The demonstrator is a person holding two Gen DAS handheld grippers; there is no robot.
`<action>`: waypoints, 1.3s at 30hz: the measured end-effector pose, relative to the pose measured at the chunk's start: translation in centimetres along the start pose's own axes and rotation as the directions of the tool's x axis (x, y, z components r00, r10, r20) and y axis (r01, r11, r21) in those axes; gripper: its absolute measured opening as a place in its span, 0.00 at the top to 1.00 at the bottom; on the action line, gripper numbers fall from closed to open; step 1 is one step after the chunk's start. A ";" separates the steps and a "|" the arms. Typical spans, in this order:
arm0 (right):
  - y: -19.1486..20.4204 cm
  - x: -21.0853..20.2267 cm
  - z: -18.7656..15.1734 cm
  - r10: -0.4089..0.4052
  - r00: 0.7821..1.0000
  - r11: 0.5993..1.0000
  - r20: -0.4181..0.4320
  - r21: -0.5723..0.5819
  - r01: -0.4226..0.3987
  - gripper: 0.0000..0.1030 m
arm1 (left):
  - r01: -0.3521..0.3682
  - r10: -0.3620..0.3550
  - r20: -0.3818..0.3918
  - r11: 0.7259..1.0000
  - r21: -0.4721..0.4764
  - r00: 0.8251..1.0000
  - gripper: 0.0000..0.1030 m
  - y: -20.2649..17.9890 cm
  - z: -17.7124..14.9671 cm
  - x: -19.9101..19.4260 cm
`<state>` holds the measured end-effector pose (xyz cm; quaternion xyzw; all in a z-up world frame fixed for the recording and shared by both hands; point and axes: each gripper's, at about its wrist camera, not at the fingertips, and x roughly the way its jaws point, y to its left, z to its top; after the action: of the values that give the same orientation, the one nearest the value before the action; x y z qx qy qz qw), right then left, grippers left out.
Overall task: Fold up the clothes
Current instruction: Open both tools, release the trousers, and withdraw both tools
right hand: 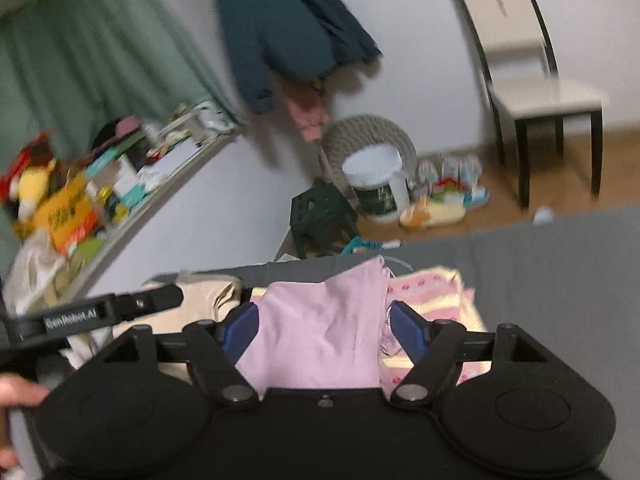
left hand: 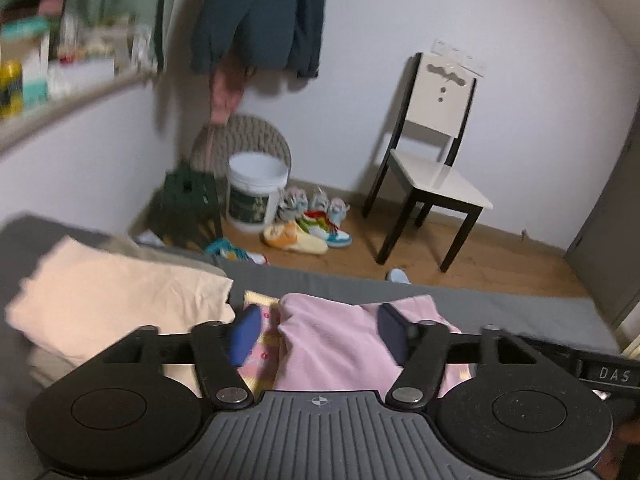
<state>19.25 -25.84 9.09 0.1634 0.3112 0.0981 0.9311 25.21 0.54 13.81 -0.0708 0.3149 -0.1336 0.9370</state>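
Close up, both the left gripper and right gripper hover, jaws wide and empty, over the pink garment on the grey bed, cream folded clothes just beside; folded or awaiting another fold, I cannot tell

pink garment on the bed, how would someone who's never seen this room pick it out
Start at the grey bed that fills the near part of the room. The plain pink garment lies at its middle, between the open left tongs, just right of a stack of folded cream clothes. Unlike the pink-and-yellow patterned cloth beneath it, it has no print.
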 end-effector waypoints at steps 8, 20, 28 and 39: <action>5.8 -10.9 -0.3 0.000 0.996 0.996 0.088 -0.091 0.008 0.08 | -0.018 0.012 0.096 0.998 0.054 0.995 0.21 -3.7 -0.8 -12.0; 12.7 -26.4 -1.1 -0.023 0.985 0.968 0.169 -0.243 0.064 0.00 | -0.066 0.053 0.188 0.996 0.063 0.981 0.00 -9.1 -2.1 -28.1; 15.9 -34.6 -4.1 -0.089 0.968 0.964 0.235 -0.225 0.143 0.00 | -0.101 0.086 0.238 0.993 0.052 0.967 0.00 -12.6 -3.0 -38.6; 17.8 -34.1 -7.3 -0.218 0.959 0.907 0.182 -0.325 0.268 0.00 | -0.266 0.219 0.224 0.943 0.202 0.950 0.00 -14.4 -5.6 -41.2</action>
<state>-13.47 -17.31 28.78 -0.0366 0.2401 0.0225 0.9698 -12.76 -1.33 36.06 0.0647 0.2088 -0.0446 0.9748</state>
